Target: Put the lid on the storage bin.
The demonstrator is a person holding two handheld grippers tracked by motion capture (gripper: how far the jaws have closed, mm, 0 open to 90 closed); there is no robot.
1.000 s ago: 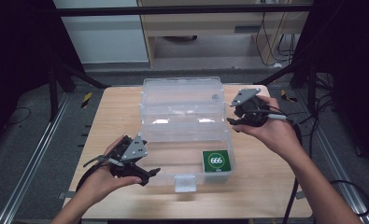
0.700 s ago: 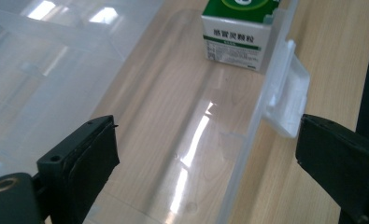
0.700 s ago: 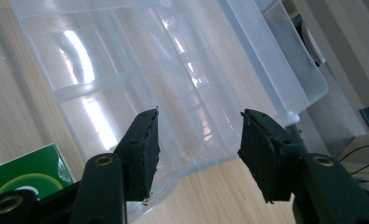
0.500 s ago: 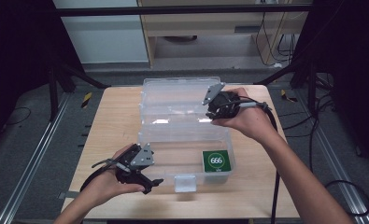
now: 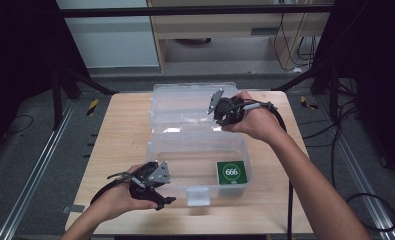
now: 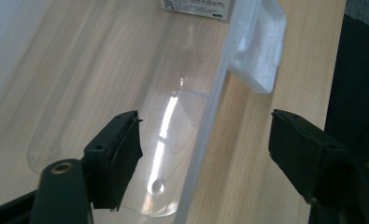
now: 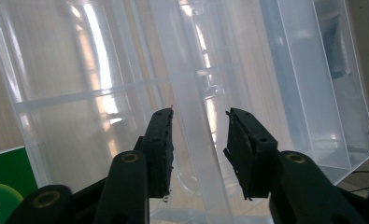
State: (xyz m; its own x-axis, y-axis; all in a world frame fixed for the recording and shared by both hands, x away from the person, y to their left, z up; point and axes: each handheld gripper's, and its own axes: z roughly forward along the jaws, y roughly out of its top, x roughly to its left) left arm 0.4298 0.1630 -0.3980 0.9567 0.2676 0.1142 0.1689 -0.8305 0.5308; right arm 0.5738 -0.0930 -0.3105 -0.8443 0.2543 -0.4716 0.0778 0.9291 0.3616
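A clear plastic box stands open on the wooden table, its lid folded back. A green card marked 666 lies in the box's front right corner. My left gripper is at the box's front left. In the left gripper view its jaws straddle the front wall, closing in but clear of it, with the latch ahead. My right gripper hovers over the hinge line. Its jaws have been narrowing around a clear ridge without pressing on it.
Bare wood lies left and right of the box. The table's front edge is close behind my left hand. A cable trails from the right gripper along the forearm. Dark floor, cables and metal rails surround the table.
My right gripper has swung left from the lid's right edge to the hinge line. The left gripper has dropped a little toward the box's front wall.
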